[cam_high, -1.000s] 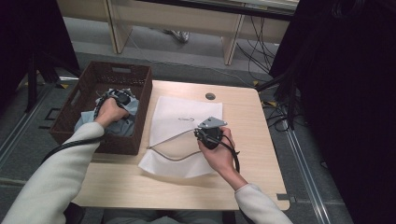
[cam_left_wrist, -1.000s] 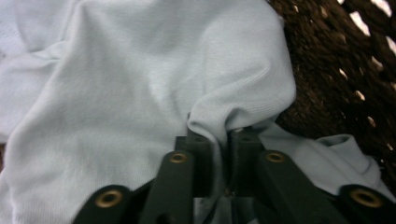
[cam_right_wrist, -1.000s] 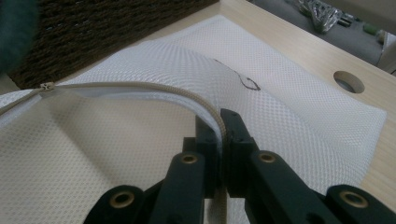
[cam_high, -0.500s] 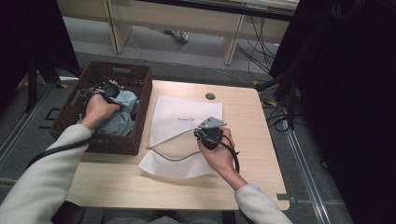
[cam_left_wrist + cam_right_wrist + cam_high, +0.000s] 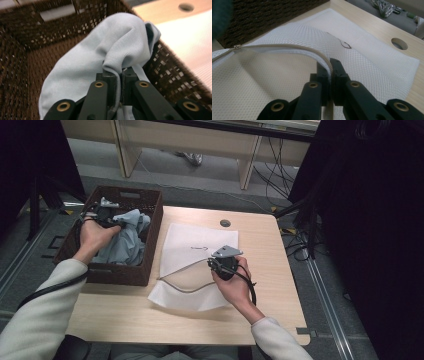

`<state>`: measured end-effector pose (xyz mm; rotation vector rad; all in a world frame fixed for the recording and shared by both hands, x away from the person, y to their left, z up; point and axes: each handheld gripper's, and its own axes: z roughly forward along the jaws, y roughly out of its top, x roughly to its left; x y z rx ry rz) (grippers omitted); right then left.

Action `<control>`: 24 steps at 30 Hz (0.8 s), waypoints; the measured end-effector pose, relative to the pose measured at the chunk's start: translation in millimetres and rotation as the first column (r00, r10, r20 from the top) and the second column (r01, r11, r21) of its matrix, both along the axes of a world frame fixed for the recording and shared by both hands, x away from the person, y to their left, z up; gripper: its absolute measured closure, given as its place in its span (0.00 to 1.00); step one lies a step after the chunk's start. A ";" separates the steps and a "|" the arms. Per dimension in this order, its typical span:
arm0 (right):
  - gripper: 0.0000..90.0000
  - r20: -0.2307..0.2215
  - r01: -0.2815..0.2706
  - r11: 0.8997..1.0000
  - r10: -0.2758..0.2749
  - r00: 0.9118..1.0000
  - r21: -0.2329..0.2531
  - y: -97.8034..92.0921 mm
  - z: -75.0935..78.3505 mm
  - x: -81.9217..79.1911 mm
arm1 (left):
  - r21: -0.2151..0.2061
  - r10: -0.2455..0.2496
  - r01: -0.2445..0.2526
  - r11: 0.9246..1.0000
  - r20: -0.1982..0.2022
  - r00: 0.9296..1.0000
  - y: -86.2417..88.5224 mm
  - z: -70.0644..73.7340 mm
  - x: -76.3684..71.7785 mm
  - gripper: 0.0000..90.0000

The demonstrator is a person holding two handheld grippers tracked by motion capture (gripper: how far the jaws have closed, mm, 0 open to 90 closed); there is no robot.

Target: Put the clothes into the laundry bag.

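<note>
A pale blue soft cloth (image 5: 90, 65) lies in a dark brown woven basket (image 5: 142, 270), its weave flecked with small light gaps. Just beside the basket lies a white fine-mesh bag (image 5: 372, 52) — a beige zipper edge (image 5: 287, 47), a small dark mark (image 5: 345, 45). Both rest on a light wood-grain table (image 5: 260, 315). Black jaws carry brass-coloured rivets.

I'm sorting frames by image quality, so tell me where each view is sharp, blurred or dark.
High view: table evenly lit, right side dark. Left gripper view: light blue cloth at the tongs sharp, basket wall behind smeared by blur. Right gripper view: mesh bag weave crisp, a dark blurred patch at top left.
</note>
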<state>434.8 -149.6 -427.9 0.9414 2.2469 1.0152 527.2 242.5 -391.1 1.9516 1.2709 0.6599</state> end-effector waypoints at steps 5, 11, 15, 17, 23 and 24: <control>0.97 -0.025 0.010 1.000 -0.010 1.000 0.004 1.8 -1.4 -1.9 | -0.069 0.030 -0.025 0.997 0.077 0.997 4.6 5.7 -7.9 0.94; 0.97 -0.012 -0.004 1.000 0.004 1.000 -0.004 1.4 -0.7 -0.8 | -0.121 0.062 -0.046 0.992 0.135 0.989 7.6 7.8 -16.2 0.94; 0.97 -0.007 0.004 1.000 -0.004 1.000 0.007 0.8 -0.4 -0.7 | -0.140 0.068 -0.043 0.989 0.175 0.982 9.5 11.9 -20.5 0.94; 0.97 -0.013 0.009 1.000 -0.009 1.000 0.012 0.5 -1.2 -0.4 | -0.152 0.079 -0.049 0.987 0.194 0.978 10.5 13.2 -22.0 0.94; 0.97 0.001 -0.002 1.000 0.002 1.000 0.010 0.8 0.6 -1.0 | -0.188 0.098 -0.048 0.981 0.265 0.959 10.4 19.3 -28.5 0.94; 0.97 -0.014 0.009 1.000 -0.009 1.000 0.023 1.6 0.6 -2.1 | -0.197 0.103 -0.046 0.979 0.290 0.952 10.0 23.1 -30.9 0.94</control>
